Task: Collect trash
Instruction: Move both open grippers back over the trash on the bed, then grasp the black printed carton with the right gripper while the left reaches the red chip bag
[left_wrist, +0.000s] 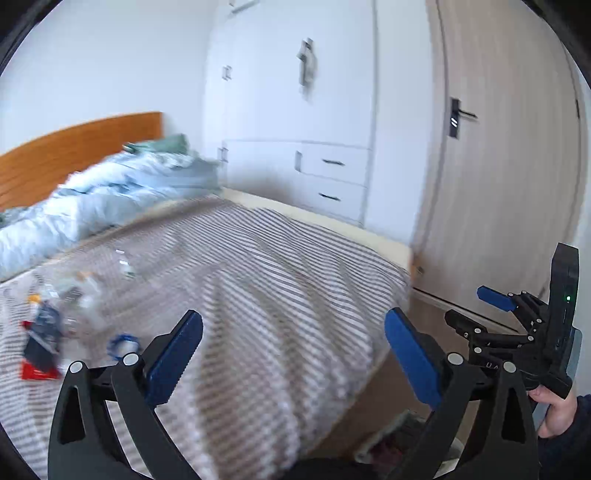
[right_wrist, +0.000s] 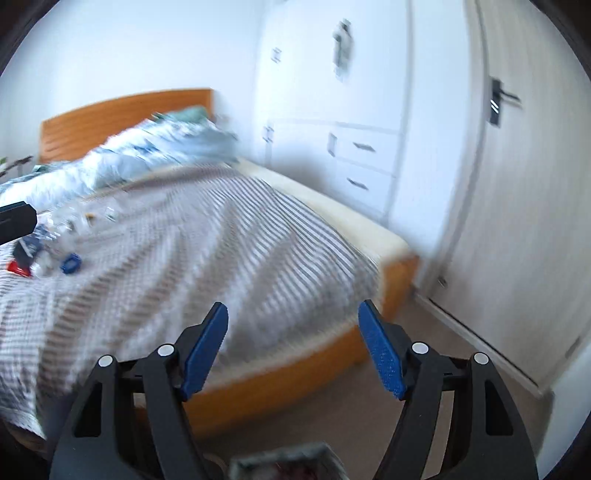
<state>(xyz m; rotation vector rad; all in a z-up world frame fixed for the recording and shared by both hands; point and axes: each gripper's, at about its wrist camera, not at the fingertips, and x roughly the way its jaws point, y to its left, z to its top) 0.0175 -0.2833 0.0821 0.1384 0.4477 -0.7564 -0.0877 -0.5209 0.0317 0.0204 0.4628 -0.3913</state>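
A blurred heap of trash (left_wrist: 55, 325) lies on the striped bed sheet (left_wrist: 258, 295) at the left: clear plastic bottles, a red and dark blue wrapper (left_wrist: 38, 354) and a small blue ring (left_wrist: 123, 345). The right wrist view shows the same heap (right_wrist: 48, 247) and the ring (right_wrist: 71, 264). My left gripper (left_wrist: 293, 321) hangs open and empty over the bed's foot, right of the heap. My right gripper (right_wrist: 292, 310) is open and empty too, above the bed's corner. It also shows in the left wrist view (left_wrist: 476, 310), held by a hand (left_wrist: 554, 410).
A crumpled light blue duvet (left_wrist: 92, 199) lies by the wooden headboard (left_wrist: 74, 147). A white wardrobe with drawers (left_wrist: 332, 173) and a pale door (left_wrist: 498, 184) stand beyond the bed. Below the grippers sits a blurred container (right_wrist: 280, 461) on the beige floor (right_wrist: 424, 332).
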